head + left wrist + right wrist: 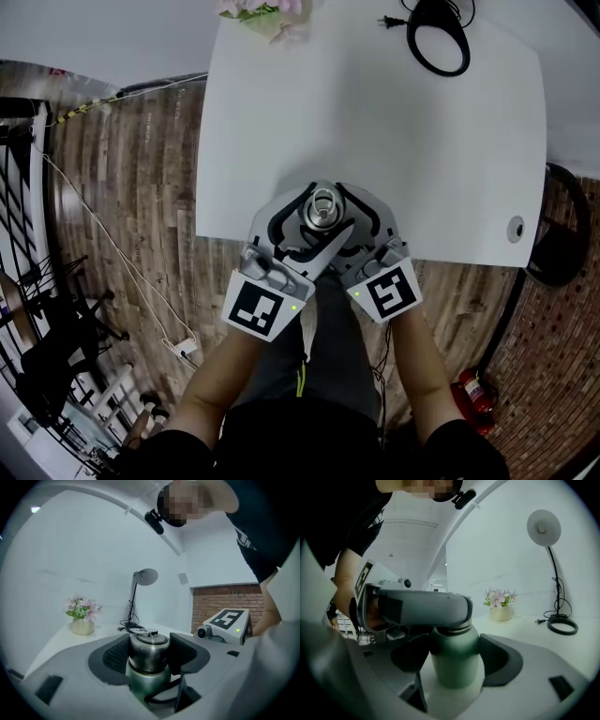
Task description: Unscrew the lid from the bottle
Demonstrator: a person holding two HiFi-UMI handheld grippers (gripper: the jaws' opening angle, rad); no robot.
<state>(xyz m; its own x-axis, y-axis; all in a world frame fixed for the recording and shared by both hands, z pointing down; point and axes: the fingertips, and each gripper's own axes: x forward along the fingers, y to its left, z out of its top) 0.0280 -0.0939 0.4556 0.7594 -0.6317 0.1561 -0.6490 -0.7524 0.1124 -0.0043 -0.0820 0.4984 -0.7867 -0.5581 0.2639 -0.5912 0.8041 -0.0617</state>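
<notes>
Lid (149, 646) clenched in left gripper (150, 654) jaws, while right gripper (457, 659) jaws grasp the green bottle (454, 668).

My left gripper (440, 606) is covering the lid in the right gripper view, so only the bottle (457, 660) is showing there. In the head view it and my right gripper (339, 225) are hiding the bottle's body, leaving just the lid (323, 206). The top edge is cutting off the flower pot (267, 14) and lamp base (438, 37).
</notes>
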